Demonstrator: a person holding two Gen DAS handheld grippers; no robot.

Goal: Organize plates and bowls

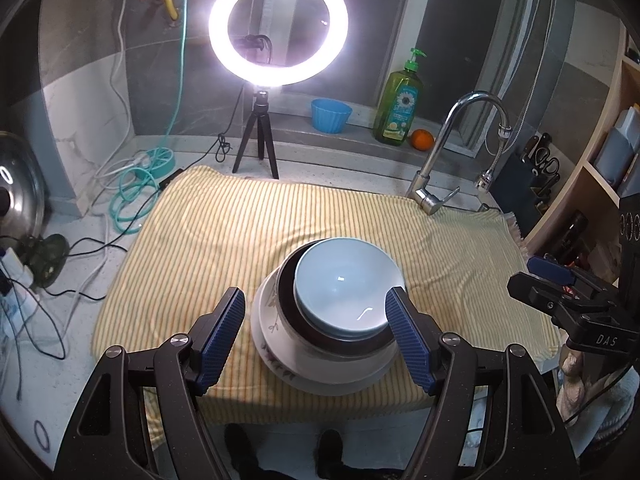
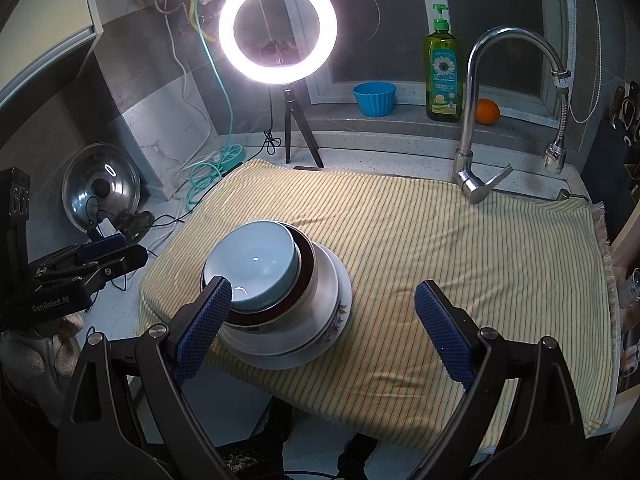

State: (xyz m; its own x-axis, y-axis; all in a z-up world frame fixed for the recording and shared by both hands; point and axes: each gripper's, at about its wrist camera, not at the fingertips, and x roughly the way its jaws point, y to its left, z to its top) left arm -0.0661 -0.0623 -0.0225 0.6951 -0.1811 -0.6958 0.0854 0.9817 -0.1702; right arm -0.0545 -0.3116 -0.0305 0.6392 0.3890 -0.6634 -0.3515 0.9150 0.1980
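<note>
While both claws are held spread and empty at the near edge of the tabletop, the stack is seen already nested: the pale blue bowl [image 1: 344, 284] sits inside a dark-rimmed bowl [image 1: 290, 300], which rests in a white floral bowl [image 1: 272, 320] on a white plate [image 1: 320, 384], all on the striped yellow cloth [image 1: 240, 232]. The left claw [image 1: 316, 334] is framed around the near side of the stack without clear contact; the right claw [image 2: 322, 328] hangs open beside it, its left pad in front of the blue bowl's rim, though touch cannot be judged. The blue bowl appears seated off-centre, so the step in hand is judged to be squaring or releasing the stack. It is best done by small pushes low on the outer bowl, with the pads kept off the thin rims, so that nothing is tipped. The stack lies close to the cloth's front edge, so pulling towards the holder is to be avoided. Beyond stand the faucet [image 1: 452, 152], ring light [image 1: 278, 24], soap bottle [image 1: 398, 104] and orange [image 1: 422, 139].
</note>
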